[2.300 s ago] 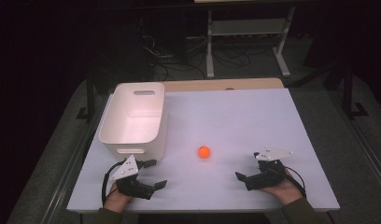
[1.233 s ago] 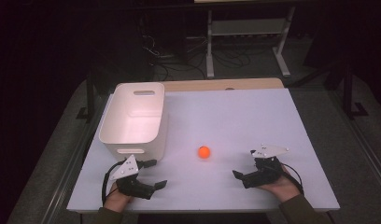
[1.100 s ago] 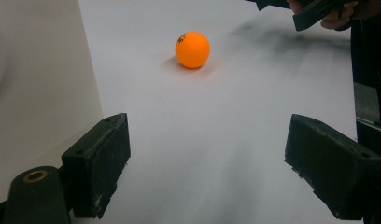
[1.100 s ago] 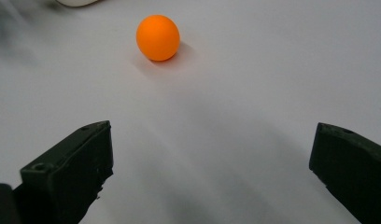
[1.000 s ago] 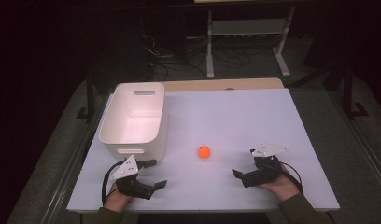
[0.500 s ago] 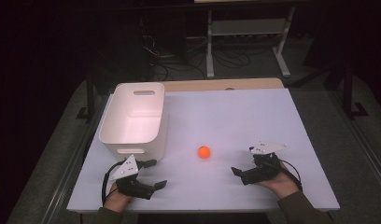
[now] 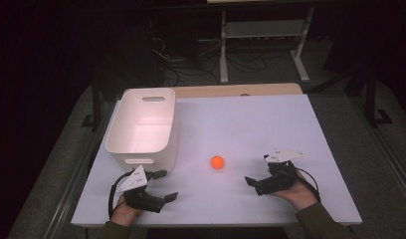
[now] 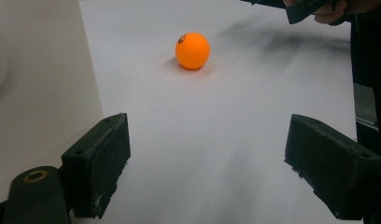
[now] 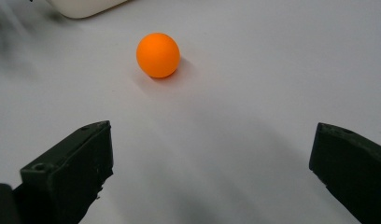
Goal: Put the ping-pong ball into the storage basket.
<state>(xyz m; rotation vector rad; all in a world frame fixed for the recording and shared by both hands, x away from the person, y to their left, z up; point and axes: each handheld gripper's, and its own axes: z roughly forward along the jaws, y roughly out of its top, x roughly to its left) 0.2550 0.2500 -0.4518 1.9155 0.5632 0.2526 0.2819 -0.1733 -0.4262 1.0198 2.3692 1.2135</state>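
A smooth, round orange ball [image 7: 217, 162] lies on the matte white table [image 7: 251, 124], between the two grippers and apart from both. The right gripper [image 7: 255, 183] is nearest it, its blocky black jaws spread wide and holding nothing. The left gripper [image 7: 163, 186] rests near the table's front edge, jaws likewise wide apart and empty. A glossy white plastic bin [image 7: 144, 124] with rounded corners stands at the left. The room behind is dark, with a metal stand [image 7: 263, 35].
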